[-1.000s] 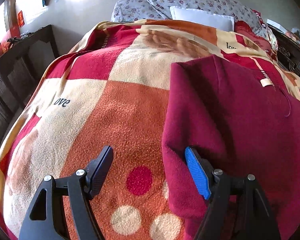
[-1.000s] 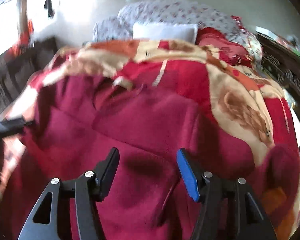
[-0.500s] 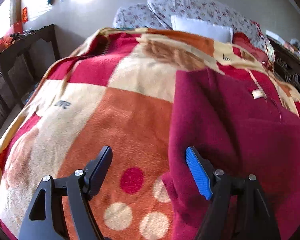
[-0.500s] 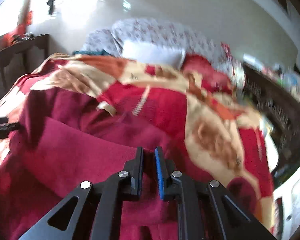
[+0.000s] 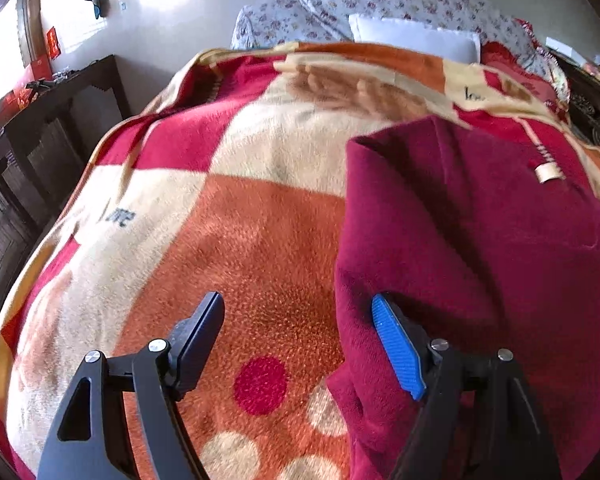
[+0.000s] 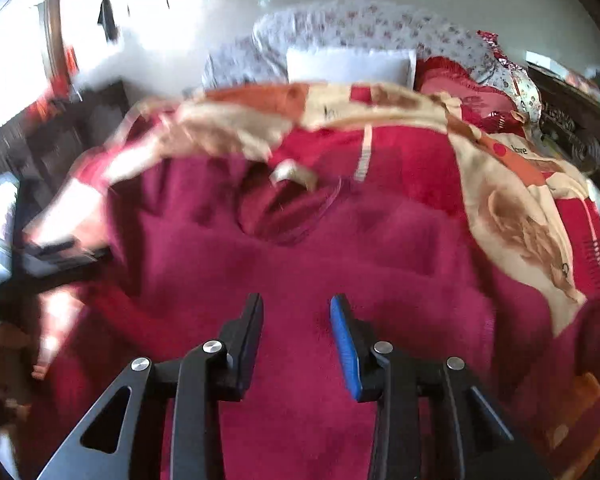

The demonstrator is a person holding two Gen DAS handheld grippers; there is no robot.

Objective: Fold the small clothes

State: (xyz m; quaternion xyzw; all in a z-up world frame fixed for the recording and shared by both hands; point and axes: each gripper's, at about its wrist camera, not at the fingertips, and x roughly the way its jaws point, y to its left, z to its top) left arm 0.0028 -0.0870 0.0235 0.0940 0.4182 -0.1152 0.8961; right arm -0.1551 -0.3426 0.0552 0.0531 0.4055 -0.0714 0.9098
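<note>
The maroon garment (image 6: 300, 248) is lying spread on the patterned blanket (image 5: 236, 232), collar label (image 6: 292, 174) toward the pillows (image 5: 414, 36). The right gripper (image 6: 296, 320), pinched together on the cloth half a second ago, is now standing with jaws apart above the garment, holding nothing; that fold appears released. The left gripper (image 5: 296, 320) is remaining wide apart at the garment's left edge, its blue finger touching the cloth. Next fold is likely pending.
</note>
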